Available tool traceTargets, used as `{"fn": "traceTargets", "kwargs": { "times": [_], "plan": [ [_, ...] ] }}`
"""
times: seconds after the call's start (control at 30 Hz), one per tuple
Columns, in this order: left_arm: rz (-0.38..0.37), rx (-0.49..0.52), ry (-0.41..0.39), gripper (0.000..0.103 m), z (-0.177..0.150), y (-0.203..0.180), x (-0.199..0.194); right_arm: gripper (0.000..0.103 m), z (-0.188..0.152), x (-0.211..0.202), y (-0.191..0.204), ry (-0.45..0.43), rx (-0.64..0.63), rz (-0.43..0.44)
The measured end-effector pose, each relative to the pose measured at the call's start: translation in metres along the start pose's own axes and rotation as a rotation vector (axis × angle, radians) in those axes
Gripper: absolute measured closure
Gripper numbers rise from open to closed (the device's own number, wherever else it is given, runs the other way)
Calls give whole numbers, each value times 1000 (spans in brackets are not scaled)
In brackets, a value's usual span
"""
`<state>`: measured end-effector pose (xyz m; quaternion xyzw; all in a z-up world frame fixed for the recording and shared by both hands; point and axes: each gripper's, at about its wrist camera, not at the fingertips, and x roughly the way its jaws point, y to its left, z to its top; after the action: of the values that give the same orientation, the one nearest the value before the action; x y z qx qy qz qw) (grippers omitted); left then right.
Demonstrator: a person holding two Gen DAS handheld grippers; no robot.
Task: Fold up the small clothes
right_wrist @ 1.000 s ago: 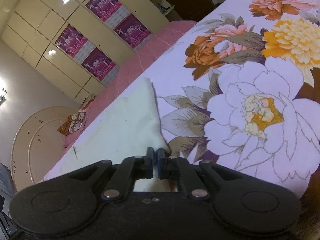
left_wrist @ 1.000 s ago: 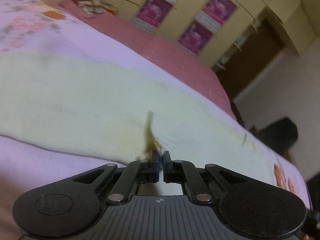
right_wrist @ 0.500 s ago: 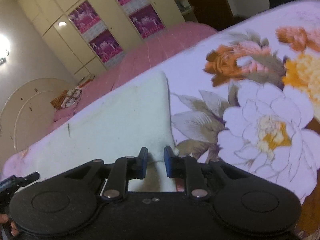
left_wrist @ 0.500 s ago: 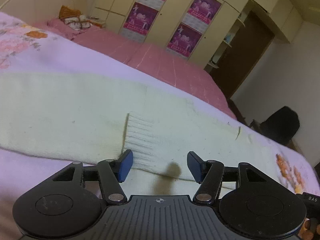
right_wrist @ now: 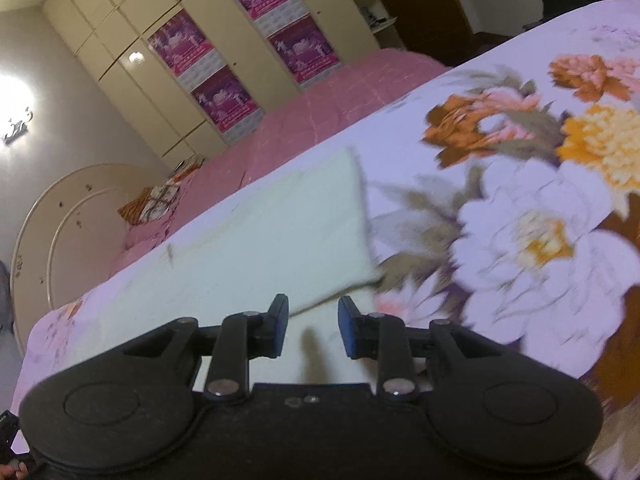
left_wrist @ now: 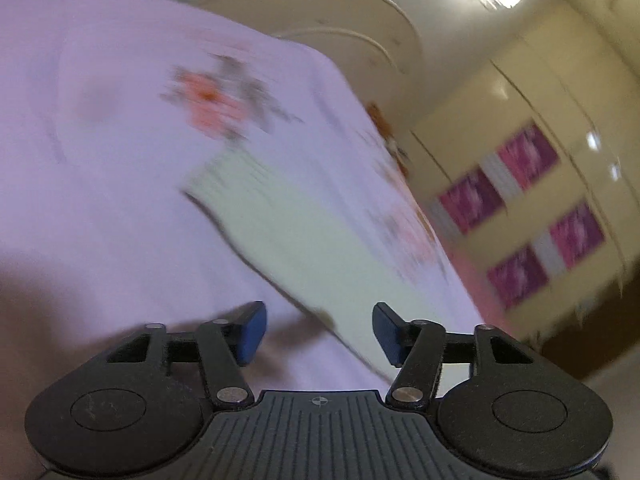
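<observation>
The pale cloth [right_wrist: 280, 240] lies flat mid-frame on the flowery bed [right_wrist: 520, 240], ready for folding. The left gripper [left_wrist: 318, 334] and right gripper [right_wrist: 313, 326] gape wide, holding nothing.

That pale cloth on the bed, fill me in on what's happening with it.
A person is folding the cream garment on the floral bedspread with two handheld grippers. Right now neither grips it: the left gripper and right gripper both hang open just above the cloth, which lies flat with one layer folded over. The left wrist view is motion-blurred.
</observation>
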<state>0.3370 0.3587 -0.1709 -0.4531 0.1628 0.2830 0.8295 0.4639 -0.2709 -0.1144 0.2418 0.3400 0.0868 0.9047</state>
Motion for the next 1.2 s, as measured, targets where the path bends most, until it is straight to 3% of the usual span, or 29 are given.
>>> {"fn": "traceTargets", "kwargs": {
  "times": [0.13,0.23,0.3,0.4,0.57,0.7,0.83,0.93,1.07,1.2],
  "plan": [
    [-31,-108,-15,59,5,20,13,75,-6,10,19,22,-19,3],
    [-34,-146,-25,73,10,36,19,75,-5,14,26,20,-20,-10],
    [-26,-175,-20,93,16,43,30,75,-3,15,30,18,-21,-20],
    [-27,-159,9,101,27,39,42,76,-2,16,34,16,-25,-31],
    [-138,113,-4,101,26,-36,43,76,-5,17,32,16,-12,-45],
    [-277,352,47,101,-9,-124,48,76,-8,17,31,13,4,-45],
    [-406,534,145,101,-71,-207,58,76,-8,12,29,4,9,-39],
    [-456,662,232,101,-129,-253,59,76,-6,7,24,-5,20,-37],
    [-478,779,333,101,-196,-291,66,76,-3,-1,13,-16,42,-36],
    [-482,854,386,101,-238,-311,66,76,0,-7,-1,-24,73,-33]
  ]
}}
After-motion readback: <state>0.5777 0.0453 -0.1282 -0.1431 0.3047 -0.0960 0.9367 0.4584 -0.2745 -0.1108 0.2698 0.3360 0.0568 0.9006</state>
